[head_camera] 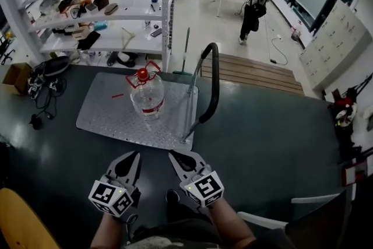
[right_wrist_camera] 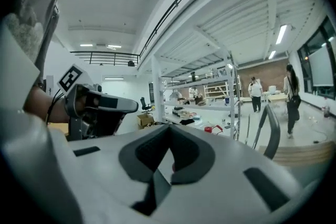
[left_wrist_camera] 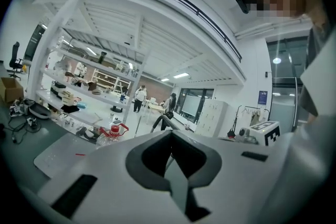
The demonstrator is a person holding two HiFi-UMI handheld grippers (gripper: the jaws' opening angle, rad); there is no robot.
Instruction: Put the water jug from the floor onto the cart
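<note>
While the water jug [head_camera: 147,94] stands on the cart [head_camera: 105,116] at frame centre, your left gripper [head_camera: 134,154] and right gripper [head_camera: 173,155] hang closed and empty below; steer clear.

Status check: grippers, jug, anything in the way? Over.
Shut, empty, short of the cart: left hand-held gripper, right hand-held gripper. The water jug stands upright on the cart deck. Nothing between grippers and jug.

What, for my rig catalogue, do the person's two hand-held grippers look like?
The left hand-held gripper and right hand-held gripper match: pale grey bodies, dark pointed jaws, and a white cube with black square markers at the rear. The forearms are unsleeved.
</note>
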